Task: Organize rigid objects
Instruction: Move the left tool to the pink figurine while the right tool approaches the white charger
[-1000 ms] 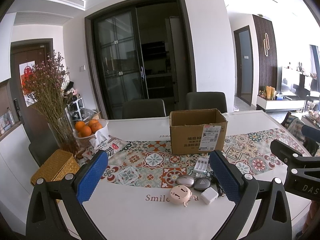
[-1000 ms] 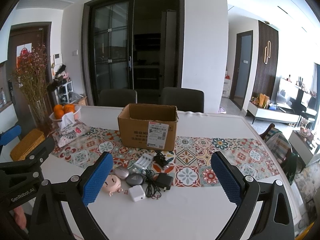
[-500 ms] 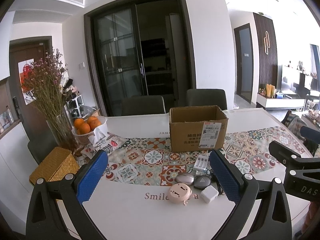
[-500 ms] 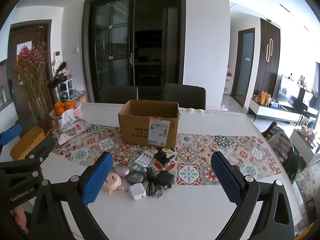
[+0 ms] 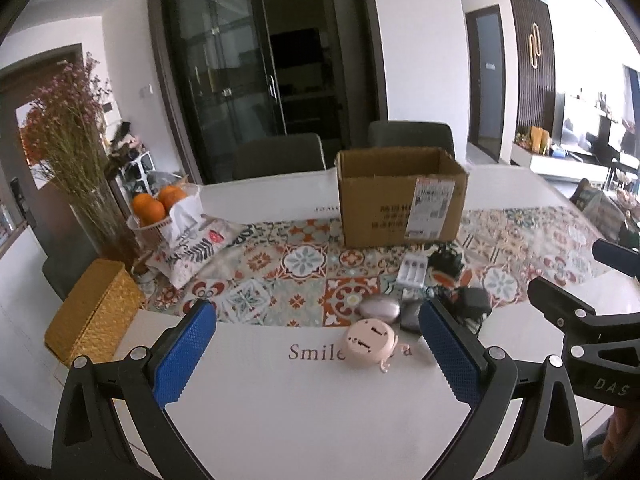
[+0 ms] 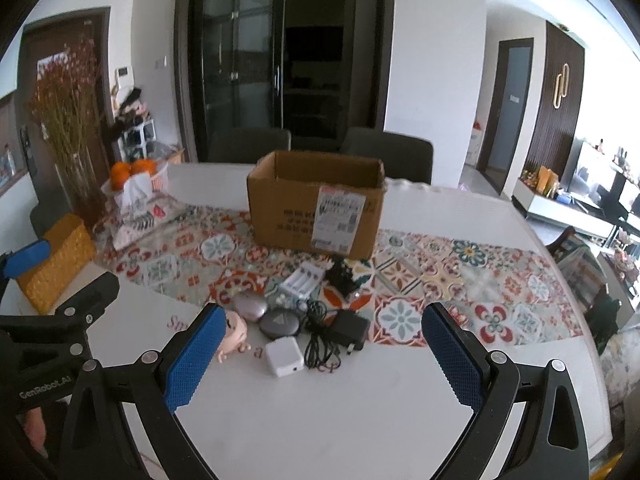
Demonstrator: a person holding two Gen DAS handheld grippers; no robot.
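Small gadgets (image 6: pixel 304 320) lie clustered just before the box (image 6: pixel 316 204), basket (image 6: pixel 60 260) far left.

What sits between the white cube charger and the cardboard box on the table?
In the right wrist view, a grey round case and a white battery charger lie between the white cube charger and the cardboard box.

We see a white table (image 6: pixel 360 420) with a patterned tile runner (image 6: pixel 440 280) across it. On the runner stand an open cardboard box (image 6: pixel 304 216), a white battery charger (image 6: pixel 301 280) and a tissue pouch (image 5: pixel 192 248). On the bare white lie a pink round gadget (image 5: pixel 368 342), a white cube adapter (image 6: pixel 283 357), a black adapter with cord (image 6: pixel 348 330) and a woven yellow box (image 5: pixel 94 316).
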